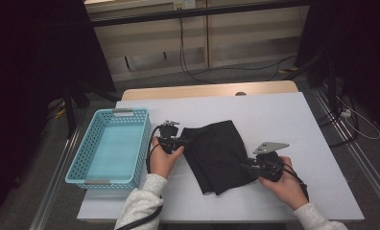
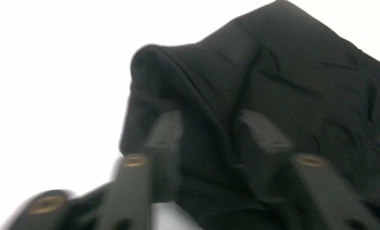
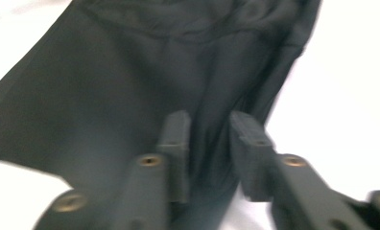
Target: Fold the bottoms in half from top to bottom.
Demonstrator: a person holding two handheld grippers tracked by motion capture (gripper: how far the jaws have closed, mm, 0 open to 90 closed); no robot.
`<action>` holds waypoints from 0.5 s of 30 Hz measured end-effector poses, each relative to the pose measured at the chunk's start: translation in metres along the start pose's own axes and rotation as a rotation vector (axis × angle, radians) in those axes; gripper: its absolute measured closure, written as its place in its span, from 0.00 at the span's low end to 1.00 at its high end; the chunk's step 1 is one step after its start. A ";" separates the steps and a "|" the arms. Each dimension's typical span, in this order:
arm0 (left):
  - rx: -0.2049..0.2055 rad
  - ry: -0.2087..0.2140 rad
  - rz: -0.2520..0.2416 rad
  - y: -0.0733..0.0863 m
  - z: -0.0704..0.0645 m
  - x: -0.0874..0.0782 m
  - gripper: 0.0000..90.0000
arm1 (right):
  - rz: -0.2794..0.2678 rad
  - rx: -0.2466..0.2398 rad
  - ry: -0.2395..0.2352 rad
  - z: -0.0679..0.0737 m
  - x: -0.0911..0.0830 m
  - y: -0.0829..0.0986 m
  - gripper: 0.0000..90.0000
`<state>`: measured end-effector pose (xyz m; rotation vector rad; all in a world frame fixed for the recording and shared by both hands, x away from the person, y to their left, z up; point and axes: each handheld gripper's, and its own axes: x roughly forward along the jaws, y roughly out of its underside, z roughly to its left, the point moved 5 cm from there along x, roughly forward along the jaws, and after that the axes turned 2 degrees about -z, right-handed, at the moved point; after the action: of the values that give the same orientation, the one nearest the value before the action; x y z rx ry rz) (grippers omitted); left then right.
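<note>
Black cloth [image 1: 217,154] lying folded on the white desk [image 1: 284,115], right of the blue basket [image 1: 112,146]; left tongs [image 2: 209,122] and right tongs [image 3: 209,122] each clamped on a raised fold at opposite edges

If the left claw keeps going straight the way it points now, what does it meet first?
The black cloth. The left claw already straddles a raised fold of it, so it would likely push into that fold at once; whether it has clamped the fold is unclear.
</note>
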<state>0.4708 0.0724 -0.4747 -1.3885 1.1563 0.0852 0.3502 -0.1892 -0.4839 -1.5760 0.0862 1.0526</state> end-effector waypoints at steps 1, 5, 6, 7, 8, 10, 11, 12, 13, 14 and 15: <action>0.007 -0.004 0.003 0.000 0.000 -0.002 0.57 | -0.009 0.004 0.005 -0.001 -0.001 -0.001 0.62; 0.035 -0.036 -0.008 -0.001 0.000 -0.005 0.44 | -0.033 0.027 0.041 -0.002 -0.001 -0.003 0.49; 0.041 -0.047 -0.011 -0.001 0.002 -0.006 0.40 | -0.042 0.034 0.049 -0.001 -0.001 -0.003 0.47; 0.046 -0.052 -0.006 -0.001 0.003 -0.007 0.37 | -0.046 0.042 0.057 -0.001 -0.001 -0.004 0.46; 0.054 -0.056 -0.003 0.000 0.004 -0.008 0.35 | -0.056 0.052 0.072 -0.002 -0.001 -0.005 0.44; 0.053 -0.059 0.001 0.001 0.006 -0.009 0.31 | -0.068 0.056 0.082 -0.004 -0.002 -0.006 0.45; 0.051 -0.058 0.003 0.001 0.007 -0.009 0.30 | -0.060 0.064 0.087 -0.005 -0.001 -0.005 0.43; 0.054 -0.073 0.005 0.002 0.009 -0.008 0.28 | -0.037 0.079 0.076 -0.006 0.004 0.000 0.43; 0.054 -0.073 0.005 0.002 0.009 -0.008 0.27 | -0.037 0.079 0.076 -0.006 0.004 0.000 0.43; 0.056 -0.071 0.008 0.003 0.009 -0.008 0.27 | -0.018 0.079 0.071 -0.005 0.007 0.003 0.42; 0.057 -0.075 0.009 0.003 0.011 -0.008 0.26 | -0.013 0.071 0.083 -0.004 0.010 0.007 0.40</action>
<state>0.4710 0.0858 -0.4741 -1.3195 1.0948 0.1084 0.3544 -0.1900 -0.4964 -1.5541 0.1672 0.9639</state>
